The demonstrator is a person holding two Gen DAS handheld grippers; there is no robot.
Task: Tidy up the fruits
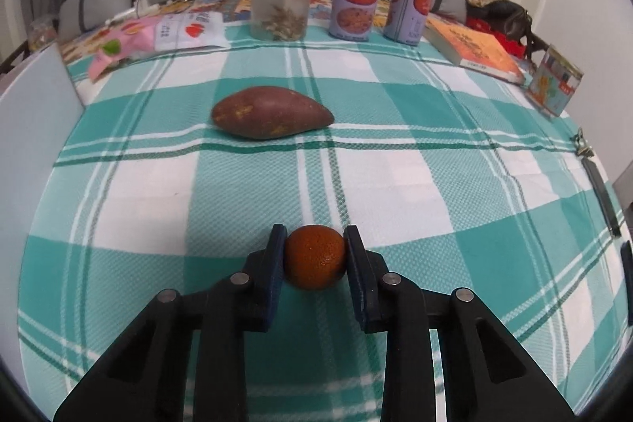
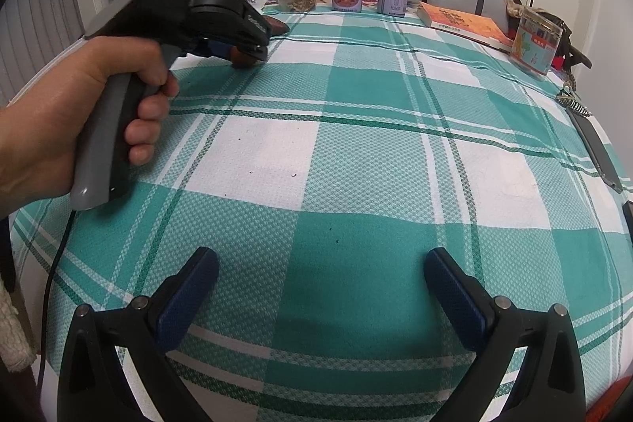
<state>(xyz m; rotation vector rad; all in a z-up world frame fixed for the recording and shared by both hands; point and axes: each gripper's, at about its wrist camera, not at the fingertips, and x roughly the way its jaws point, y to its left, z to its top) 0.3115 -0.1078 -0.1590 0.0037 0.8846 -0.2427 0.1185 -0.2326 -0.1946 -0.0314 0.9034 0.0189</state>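
Note:
My left gripper (image 1: 315, 234) is shut on a small orange tangerine (image 1: 315, 256), held between both blue pads just above or on the green checked cloth (image 1: 395, 184). A reddish-brown mango (image 1: 271, 112) lies on the cloth ahead of it, a little to the left. In the right wrist view the left gripper (image 2: 247, 52) is at the far left, held by a hand, with the tangerine (image 2: 242, 60) under its tip and the mango's end (image 2: 279, 25) just behind. My right gripper (image 2: 321, 263) is open and empty over the near cloth.
Along the far edge stand a clear jar (image 1: 281, 0), two snack cans (image 1: 355, 0), an orange book (image 1: 476, 48) and a clear printed box (image 1: 554, 82). Pink packets (image 1: 158, 34) lie far left. Grey cushions line the back. A dark strap (image 2: 597, 153) lies at the right edge.

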